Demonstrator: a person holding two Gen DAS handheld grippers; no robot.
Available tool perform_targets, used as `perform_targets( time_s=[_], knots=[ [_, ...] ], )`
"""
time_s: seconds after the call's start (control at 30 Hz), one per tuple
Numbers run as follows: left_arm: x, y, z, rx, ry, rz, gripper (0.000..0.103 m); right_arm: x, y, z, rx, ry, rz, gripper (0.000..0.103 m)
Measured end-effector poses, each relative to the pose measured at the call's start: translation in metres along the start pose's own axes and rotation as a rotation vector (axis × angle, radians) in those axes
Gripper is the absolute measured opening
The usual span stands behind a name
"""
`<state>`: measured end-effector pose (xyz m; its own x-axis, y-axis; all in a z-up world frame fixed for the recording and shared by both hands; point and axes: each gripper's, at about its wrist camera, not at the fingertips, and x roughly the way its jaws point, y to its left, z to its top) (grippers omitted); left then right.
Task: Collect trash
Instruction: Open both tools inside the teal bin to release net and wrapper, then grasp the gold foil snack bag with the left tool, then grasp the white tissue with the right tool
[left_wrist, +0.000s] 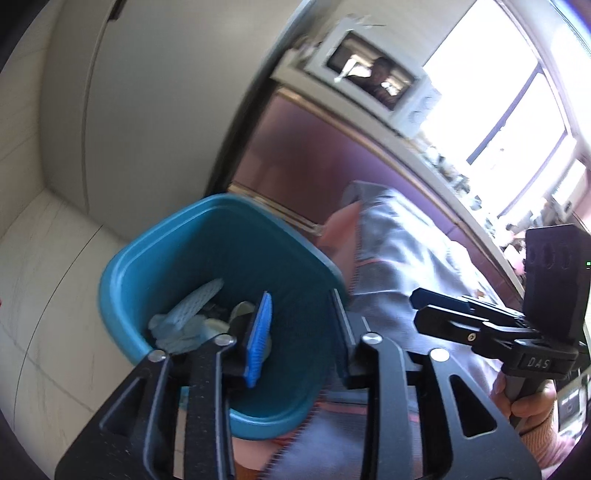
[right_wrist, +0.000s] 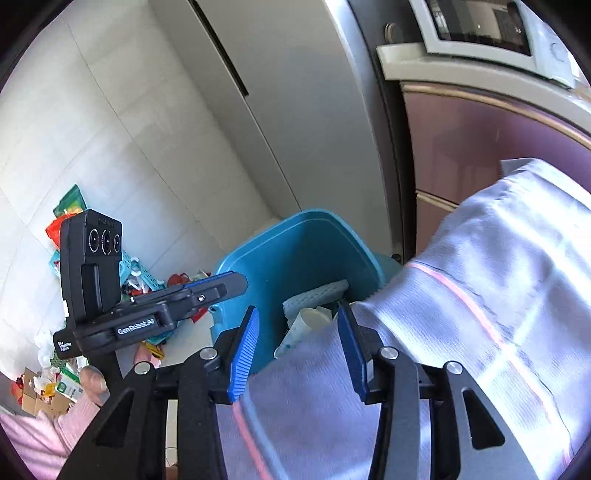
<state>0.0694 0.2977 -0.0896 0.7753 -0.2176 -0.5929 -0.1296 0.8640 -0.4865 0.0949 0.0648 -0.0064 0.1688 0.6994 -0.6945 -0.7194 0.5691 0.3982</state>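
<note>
Above teal bin (right_wrist: 295, 240) rim — both hand-held grippers (left_wrist: 299, 332) (right_wrist: 295, 343) part-open, empty — checked cloth (right_wrist: 480, 295) alongside

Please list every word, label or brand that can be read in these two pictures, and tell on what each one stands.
"DAS": on the black body of the right-hand tongs, seen from the left wrist.
"GenRobot.AI": on the black body of the left-hand tongs, seen from the right wrist.
Small white label beside it: too small to read.
Colourful packets on the pale tiled floor: print unreadable.

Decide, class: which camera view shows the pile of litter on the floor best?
The right wrist view: the litter spreads across the floor tiles at the left, behind the left gripper. The left wrist view shows none of that pile, only the blue bin and cloth.
</note>
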Motion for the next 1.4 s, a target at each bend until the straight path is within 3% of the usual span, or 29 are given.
perform_targets(
  time_s=[0.17,0.33,0.8,1.07,1.27,1.4],
  knots=[
    [-0.004,-0.048,0.000,0.106,-0.012,-0.080,0.040,-0.043,-0.016,-0.013,0.029,-0.080,-0.026,0.044],
    [0.010,-0.097,-0.006,0.201,0.030,-0.154,0.044,-0.089,-0.044,-0.029,0.086,-0.157,-0.091,0.045],
    [0.098,-0.249,-0.044,0.395,0.269,-0.368,0.046,-0.191,-0.157,-0.068,0.293,-0.319,-0.334,0.046],
    [0.153,-0.304,-0.057,0.397,0.395,-0.381,0.049,-0.245,-0.201,-0.124,0.425,-0.371,-0.454,0.052],
    [0.179,-0.319,-0.066,0.375,0.454,-0.370,0.049,-0.251,-0.222,-0.166,0.512,-0.332,-0.472,0.059],
    [0.190,-0.322,-0.072,0.362,0.478,-0.366,0.039,-0.246,-0.228,-0.180,0.535,-0.326,-0.455,0.059]
  ],
)
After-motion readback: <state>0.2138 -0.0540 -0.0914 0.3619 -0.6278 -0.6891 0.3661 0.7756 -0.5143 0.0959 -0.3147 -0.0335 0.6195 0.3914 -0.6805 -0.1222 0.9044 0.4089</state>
